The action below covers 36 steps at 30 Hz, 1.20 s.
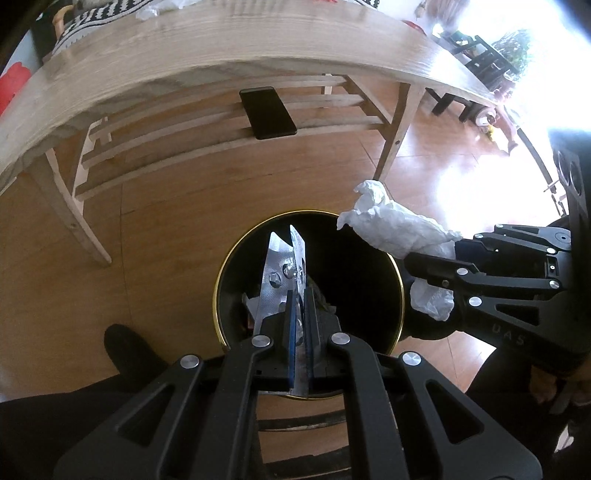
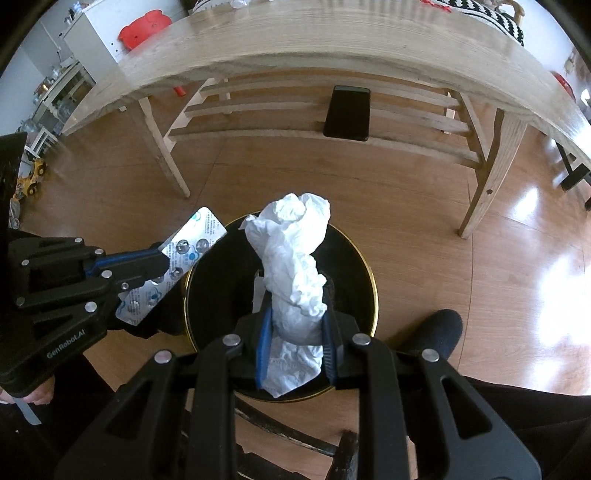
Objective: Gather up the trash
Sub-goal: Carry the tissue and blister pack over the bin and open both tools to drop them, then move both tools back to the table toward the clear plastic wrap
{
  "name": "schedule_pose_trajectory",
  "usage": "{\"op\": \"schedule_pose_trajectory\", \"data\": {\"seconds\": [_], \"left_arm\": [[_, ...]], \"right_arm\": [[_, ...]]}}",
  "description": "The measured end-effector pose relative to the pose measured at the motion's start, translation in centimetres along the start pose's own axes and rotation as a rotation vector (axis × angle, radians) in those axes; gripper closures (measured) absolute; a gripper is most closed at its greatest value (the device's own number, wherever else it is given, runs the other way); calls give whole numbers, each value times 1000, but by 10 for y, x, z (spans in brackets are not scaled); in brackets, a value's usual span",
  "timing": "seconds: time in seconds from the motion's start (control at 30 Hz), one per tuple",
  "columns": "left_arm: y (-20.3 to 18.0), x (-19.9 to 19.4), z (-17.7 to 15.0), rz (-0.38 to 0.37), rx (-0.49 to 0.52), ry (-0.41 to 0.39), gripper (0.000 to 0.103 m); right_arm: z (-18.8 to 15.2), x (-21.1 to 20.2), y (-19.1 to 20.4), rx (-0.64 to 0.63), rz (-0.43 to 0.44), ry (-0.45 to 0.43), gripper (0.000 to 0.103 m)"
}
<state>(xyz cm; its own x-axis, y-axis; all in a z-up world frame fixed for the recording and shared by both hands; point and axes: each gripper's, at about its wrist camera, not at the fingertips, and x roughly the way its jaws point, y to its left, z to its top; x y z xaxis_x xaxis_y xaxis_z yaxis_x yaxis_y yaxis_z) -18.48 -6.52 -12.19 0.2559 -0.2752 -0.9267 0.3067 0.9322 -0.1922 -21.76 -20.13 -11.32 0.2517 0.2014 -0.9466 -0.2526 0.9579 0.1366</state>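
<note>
A black bin with a gold rim (image 1: 218, 280) (image 2: 373, 280) stands on the wooden floor below both grippers. My left gripper (image 1: 300, 291) is shut on a silver blister pack (image 1: 282, 266), held edge-on above the bin's mouth; the pack also shows in the right wrist view (image 2: 184, 254), held by the left gripper (image 2: 162, 271) over the bin's left rim. My right gripper (image 2: 297, 321) is shut on a crumpled white tissue (image 2: 295, 258) above the bin. In the left wrist view the tissue (image 1: 391, 225) sticks out of the right gripper (image 1: 424, 266) over the bin's right rim.
A light wooden table (image 1: 221, 48) (image 2: 332, 40) stands behind the bin, with a black phone (image 1: 267, 112) (image 2: 347, 112) on its slatted lower shelf. White scraps (image 1: 147, 13) lie on the tabletop. Table legs (image 1: 395, 136) flank the bin. My dark foot (image 2: 436, 332) is beside the bin.
</note>
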Motion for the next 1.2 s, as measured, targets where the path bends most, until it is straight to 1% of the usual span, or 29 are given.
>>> {"op": "schedule_pose_trajectory", "data": {"seconds": [0.23,0.3,0.33,0.37,0.4,0.43,0.47,0.5,0.63,0.7,0.77,0.87,0.93,1.0,1.07,1.13,1.2], "left_arm": [[0,2,1,-8,2,12,100],[-2,4,0,-8,7,19,99],[-2,4,0,-8,7,24,99],[-3,5,0,-6,7,26,95],[-3,5,0,1,5,28,85],[-2,5,0,5,0,28,78],[-1,4,1,5,-6,23,63],[-1,3,2,5,-9,15,57],[-2,-3,4,12,-8,-12,51],[-1,-6,6,10,-13,-20,45],[0,-9,8,13,-15,-32,42],[0,-21,15,17,-11,-73,34],[2,-33,21,25,-7,-116,31],[6,-48,32,33,-6,-162,25],[11,-62,45,42,7,-202,22],[15,-73,59,72,16,-240,20],[22,-85,79,104,23,-278,18]], "right_arm": [[1,-1,-2,4,5,-2,79],[2,0,-3,4,8,-1,73],[2,0,-3,7,6,-3,64],[3,-2,-4,13,2,-12,54],[3,-3,-4,16,1,-19,49],[4,-5,-5,20,1,-28,48],[4,-6,-5,25,5,-35,48],[5,-7,-6,28,9,-36,48],[6,-9,-7,37,19,-40,47],[7,-11,-7,42,26,-50,45],[7,-15,-8,50,35,-64,44],[12,-24,-8,56,49,-102,40],[16,-32,-9,55,53,-131,38],[24,-43,-10,55,48,-171,36],[38,-58,-15,57,39,-221,34],[56,-74,-24,71,30,-274,32],[72,-85,-31,85,33,-303,31]]}}
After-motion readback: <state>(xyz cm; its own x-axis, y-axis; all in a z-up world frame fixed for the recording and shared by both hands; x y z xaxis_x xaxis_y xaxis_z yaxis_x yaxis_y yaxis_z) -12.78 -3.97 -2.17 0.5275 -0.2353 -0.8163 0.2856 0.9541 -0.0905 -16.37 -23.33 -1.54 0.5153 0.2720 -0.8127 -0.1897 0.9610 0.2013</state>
